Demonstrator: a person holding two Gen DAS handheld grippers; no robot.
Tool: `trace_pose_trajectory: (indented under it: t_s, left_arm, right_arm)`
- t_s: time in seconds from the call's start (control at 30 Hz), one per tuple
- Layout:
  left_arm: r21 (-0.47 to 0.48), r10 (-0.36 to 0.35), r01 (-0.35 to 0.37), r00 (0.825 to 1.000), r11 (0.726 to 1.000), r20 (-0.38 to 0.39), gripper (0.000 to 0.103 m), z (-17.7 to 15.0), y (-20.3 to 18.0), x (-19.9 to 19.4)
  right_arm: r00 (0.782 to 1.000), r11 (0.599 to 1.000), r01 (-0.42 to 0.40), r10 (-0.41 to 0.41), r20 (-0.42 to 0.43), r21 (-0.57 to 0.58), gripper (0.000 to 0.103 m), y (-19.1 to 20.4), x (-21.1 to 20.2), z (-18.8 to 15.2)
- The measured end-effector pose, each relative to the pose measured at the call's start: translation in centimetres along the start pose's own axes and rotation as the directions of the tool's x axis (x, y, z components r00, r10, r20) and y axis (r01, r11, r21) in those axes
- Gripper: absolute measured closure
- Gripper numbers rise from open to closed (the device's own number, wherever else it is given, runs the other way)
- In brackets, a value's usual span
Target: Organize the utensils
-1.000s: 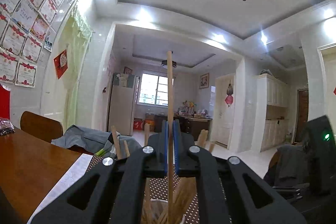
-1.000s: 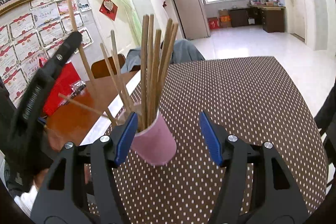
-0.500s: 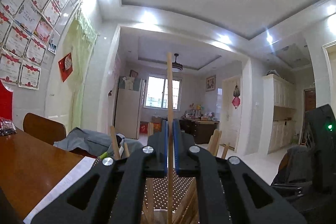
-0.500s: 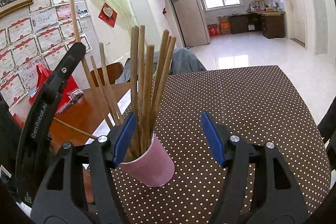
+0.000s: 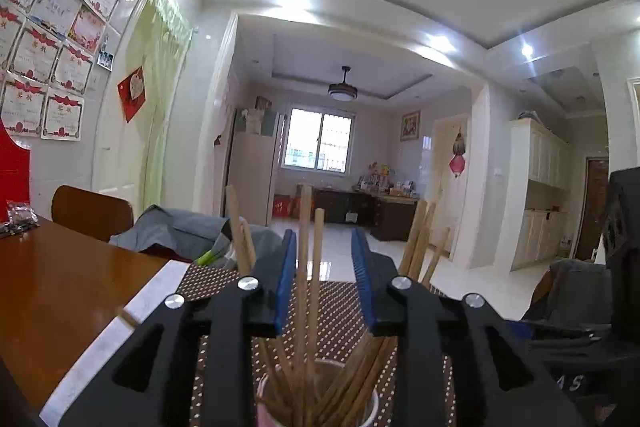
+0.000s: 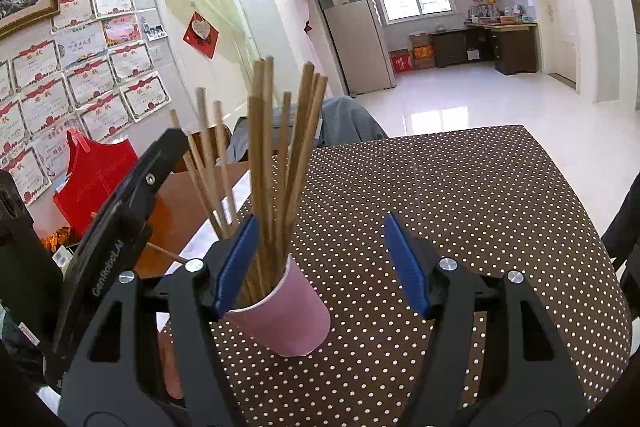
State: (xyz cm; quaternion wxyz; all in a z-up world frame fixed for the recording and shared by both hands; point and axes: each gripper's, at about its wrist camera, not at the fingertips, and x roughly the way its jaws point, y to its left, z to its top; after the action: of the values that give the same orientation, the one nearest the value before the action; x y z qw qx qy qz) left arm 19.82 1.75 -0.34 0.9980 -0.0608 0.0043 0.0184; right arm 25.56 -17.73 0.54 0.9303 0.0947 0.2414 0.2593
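Observation:
A pink paper cup (image 6: 292,315) stands on the dotted tablecloth with several wooden chopsticks (image 6: 264,147) in it. My right gripper (image 6: 320,221) is open around the cup. The cup's rim lies close to the left pad, and the right pad is well clear of it. In the left wrist view my left gripper (image 5: 324,233) hangs level just above the cup (image 5: 368,407). Its jaws are opening. Two chopsticks (image 5: 305,247) stand loose in the gap, and neither pad presses on them. One stray chopstick (image 6: 164,253) lies on the bare wooden table.
The brown dotted tablecloth (image 6: 460,207) covers the table's right part, and bare wood (image 5: 60,287) shows to the left. A red bag (image 6: 96,179) stands by the wall. A wooden chair (image 5: 92,211) with a grey garment (image 5: 180,231) is at the far edge.
The left jaws were shut on one tall chopstick. They have parted, and that chopstick has dropped lower among the others in the cup. The right gripper has hardly moved.

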Motion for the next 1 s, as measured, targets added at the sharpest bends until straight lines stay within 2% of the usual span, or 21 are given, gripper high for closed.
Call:
trace_pose_trajectory:
  t_s: [0.13,0.27,0.53,0.6,0.7,1.0]
  left_arm:
    - [0.008,0.007,-0.007,1.000,1.000,-0.008,0.068,0.6,0.0,-1.6]
    - [0.002,0.010,-0.010,1.000,1.000,-0.014,0.058,1.6,0.3,-3.9]
    - [-0.023,0.010,-0.012,0.998,1.000,-0.065,0.053,2.7,0.8,-8.0]
    - [-0.029,0.005,-0.008,0.996,1.000,-0.085,0.049,2.8,0.9,-8.8]
    - [-0.027,-0.009,0.006,0.992,1.000,-0.125,0.049,2.9,0.8,-10.2]
    - [-0.015,-0.015,0.013,0.987,1.000,-0.159,0.046,3.2,0.9,-14.2]
  right_arm:
    - [1.000,1.000,0.001,-0.001,0.020,0.006,0.038,0.5,-1.3,-0.2]
    - [0.999,1.000,0.007,-0.007,0.042,0.008,0.038,1.4,-3.4,-0.5]
    - [0.995,0.999,0.041,-0.041,0.094,-0.003,0.037,3.3,-8.1,-1.8]
    - [0.990,0.997,0.072,-0.069,0.122,-0.024,0.037,4.0,-9.6,-2.4]
    - [0.982,0.994,0.101,-0.092,0.162,-0.048,0.037,5.1,-11.4,-3.2]
    - [0.949,0.976,0.183,-0.145,0.281,-0.116,0.034,7.9,-16.0,-5.3]
